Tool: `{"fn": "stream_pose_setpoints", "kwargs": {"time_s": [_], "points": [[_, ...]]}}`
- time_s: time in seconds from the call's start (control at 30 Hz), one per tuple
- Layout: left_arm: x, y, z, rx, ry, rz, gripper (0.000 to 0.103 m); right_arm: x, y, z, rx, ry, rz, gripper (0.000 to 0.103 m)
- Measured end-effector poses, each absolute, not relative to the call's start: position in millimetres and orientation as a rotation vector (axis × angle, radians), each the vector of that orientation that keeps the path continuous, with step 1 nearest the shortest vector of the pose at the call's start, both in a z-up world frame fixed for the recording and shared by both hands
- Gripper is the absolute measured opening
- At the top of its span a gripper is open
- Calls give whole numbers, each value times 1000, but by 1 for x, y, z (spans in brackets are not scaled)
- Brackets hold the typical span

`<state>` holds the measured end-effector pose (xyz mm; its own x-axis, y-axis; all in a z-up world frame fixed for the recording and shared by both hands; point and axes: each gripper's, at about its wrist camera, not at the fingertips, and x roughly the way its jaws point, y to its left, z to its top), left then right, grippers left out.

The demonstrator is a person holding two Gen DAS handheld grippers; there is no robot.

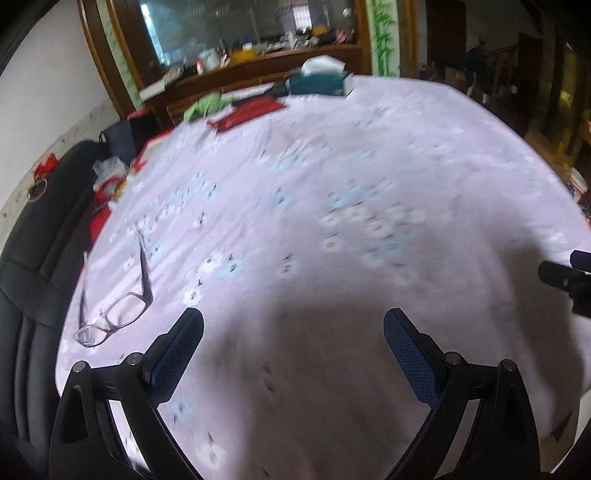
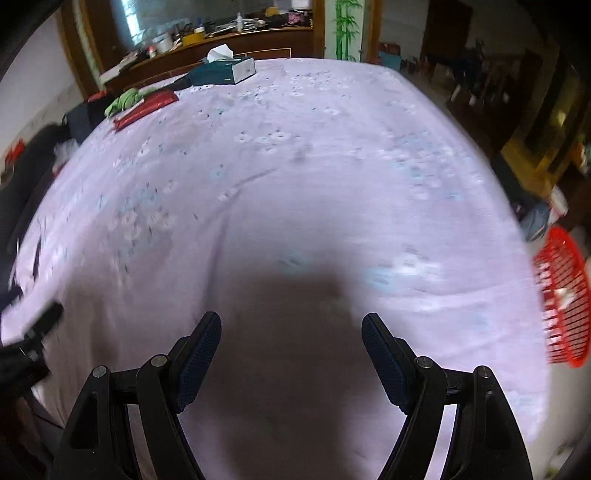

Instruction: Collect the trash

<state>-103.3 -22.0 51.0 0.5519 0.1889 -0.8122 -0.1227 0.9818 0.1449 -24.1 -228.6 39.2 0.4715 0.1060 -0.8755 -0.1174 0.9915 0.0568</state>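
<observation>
My left gripper [image 1: 293, 326] hangs open over the near part of a table under a pale lilac flowered cloth [image 1: 332, 166], nothing between its fingers. My right gripper [image 2: 291, 332] is open too, above the same cloth [image 2: 295, 147], empty. A red plastic mesh basket [image 2: 561, 299] stands off the table's right edge in the right wrist view, with some white bits inside. Far across the table lie a crumpled green thing [image 1: 205, 105], a red packet [image 1: 247, 112] and a teal tissue box [image 1: 319, 83]. The right gripper's tip [image 1: 565, 280] shows at the left wrist view's right edge.
A pair of glasses [image 1: 114, 314] lies on the cloth left of my left gripper. A black chair [image 1: 37, 258] stands at the table's left side, with bags [image 1: 110, 177] beyond it. A cluttered wooden sideboard [image 2: 221, 33] runs behind the table. Dark furniture [image 2: 517, 110] stands at right.
</observation>
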Motion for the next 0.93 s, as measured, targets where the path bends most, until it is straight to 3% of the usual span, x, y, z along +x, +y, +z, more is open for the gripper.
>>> {"fn": "stream_pose_setpoints", "kwargs": {"time_s": [0.3, 0.43, 0.53, 0.6, 0.93], "points": [[-60, 10, 16, -27, 1020, 102, 97, 13, -200, 13, -1, 1027, -10, 82], [-49, 19, 11, -64, 1031, 82, 97, 23, -195, 8, 3, 993, -36, 89], [-42, 18, 10, -62, 1030, 85, 98, 29, -197, 4, 16, 1006, -70, 103], [-38, 17, 9, -63, 1036, 79, 103, 30, -198, 4, 25, 1010, -71, 103], [-29, 19, 7, -76, 1016, 97, 103, 31, -198, 4, 25, 1010, -72, 103]]}}
